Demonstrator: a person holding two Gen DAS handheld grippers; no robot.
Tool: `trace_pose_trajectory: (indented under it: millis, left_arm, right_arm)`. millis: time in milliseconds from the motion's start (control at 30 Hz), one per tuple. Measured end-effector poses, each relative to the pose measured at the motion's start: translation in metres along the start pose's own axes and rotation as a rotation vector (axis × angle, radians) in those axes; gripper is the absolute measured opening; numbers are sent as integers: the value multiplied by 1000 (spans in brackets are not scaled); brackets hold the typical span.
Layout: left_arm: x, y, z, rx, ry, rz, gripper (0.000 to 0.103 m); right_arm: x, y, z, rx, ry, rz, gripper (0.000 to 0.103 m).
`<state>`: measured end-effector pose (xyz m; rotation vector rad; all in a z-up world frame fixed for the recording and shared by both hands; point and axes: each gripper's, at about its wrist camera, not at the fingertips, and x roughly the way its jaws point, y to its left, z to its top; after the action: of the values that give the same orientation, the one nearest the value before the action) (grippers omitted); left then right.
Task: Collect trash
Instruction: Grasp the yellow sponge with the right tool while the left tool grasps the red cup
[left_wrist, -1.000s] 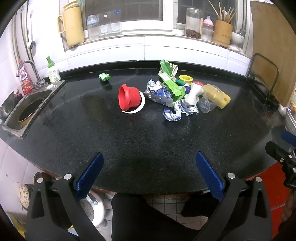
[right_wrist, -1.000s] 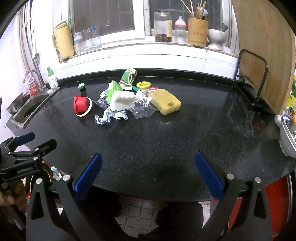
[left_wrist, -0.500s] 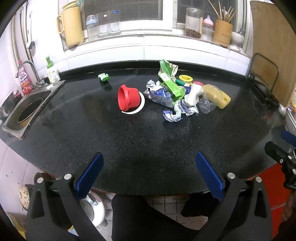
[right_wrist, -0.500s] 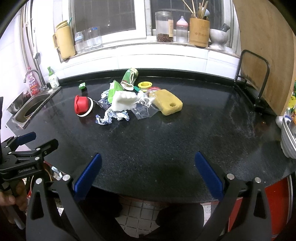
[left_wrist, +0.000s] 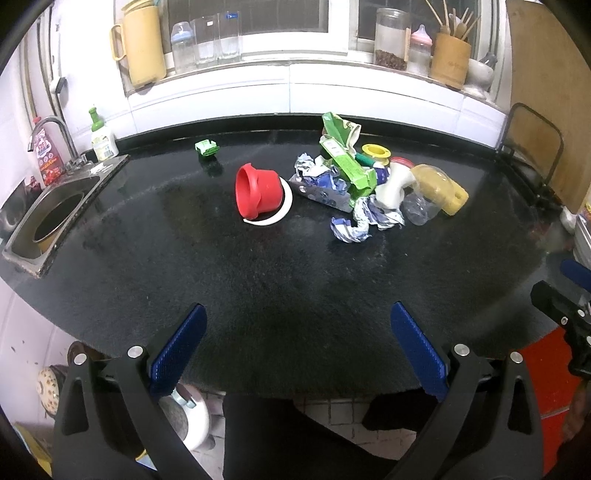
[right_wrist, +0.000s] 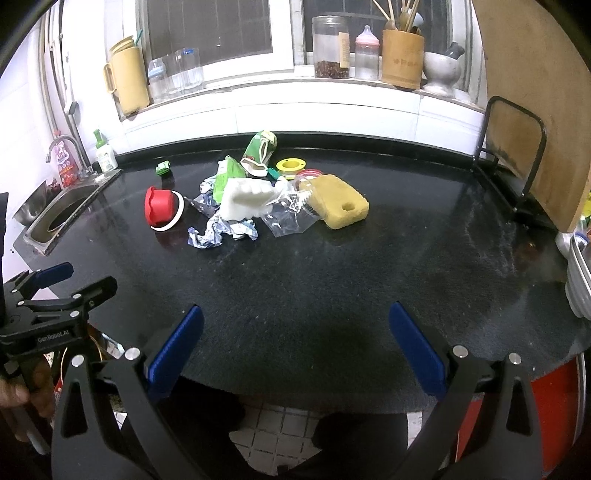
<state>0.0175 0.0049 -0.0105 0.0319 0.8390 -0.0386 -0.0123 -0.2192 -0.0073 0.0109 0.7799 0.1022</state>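
A heap of trash lies on the black countertop (left_wrist: 258, 277): a tipped red cup (left_wrist: 256, 194) (right_wrist: 158, 206) on a white ring, green cartons (left_wrist: 345, 162) (right_wrist: 258, 151), crumpled blue-white wrappers (left_wrist: 354, 225) (right_wrist: 218, 234), white foam (right_wrist: 247, 195), a clear bag (right_wrist: 288, 218), a yellow sponge (right_wrist: 340, 206) and a yellow tape roll (left_wrist: 376, 152). A small green scrap (left_wrist: 207, 147) lies apart at the back left. My left gripper (left_wrist: 299, 350) and right gripper (right_wrist: 295, 349) hover open over the near counter edge, both empty and far short of the heap.
A sink (left_wrist: 55, 218) with a tap and soap bottles sits at the left. The windowsill holds a yellow jug (left_wrist: 142, 44), glasses, jars and a utensil holder (right_wrist: 402, 59). A wire rack (right_wrist: 513, 147) and wooden board stand at the right. Floor tiles and the person's dark legs show below.
Both views have shifted only slightly; the grippers stay open and the trash has not moved.
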Motion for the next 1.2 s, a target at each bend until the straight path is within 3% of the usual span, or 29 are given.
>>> trace_pose_trajectory:
  millis: [200,267,367,700,800,867,900,933,967,1000,1133,1200]
  left_arm:
    - [35,7,31,62,-10,62,97]
    - [53,17,48,58,-1,35,97]
    - [79,42,71,-28,-28,-77,97]
    - [155,39,104,30,27,-34,96]
    - [165,35,108,46,37,-49,87]
    - [172,34,110,54,54,-61,63]
    - [175,35,109,51,66,-78,54]
    - [178,37,109,43,80,-92,38]
    - [182,39,109,30,94,-104,27]
    - [183,41,109,14,101,-118,26]
    - [176,47,109,-12,86,-126,26]
    - [168,50,110,-14,70,-122,26]
  right_arm:
    - [30,-14,23,-45,8,28,97]
    - [44,-21,33,-61,15,29,97]
    - [78,-38,56,-81,35,25,97]
    - [181,-88,101,-94,162,12,97]
    - [199,-89,108,-136,187,26,97]
    - [211,-87,110,-171,213,60,97]
    - [214,-84,110,-185,222,72,92]
    - [218,-83,110,-201,230,75,78]
    - [222,-82,110,-210,243,83,70]
    - [220,-83,110,-195,239,114,60]
    - [213,-82,110,-198,224,98,40]
    - [205,-85,110,-178,206,84,37]
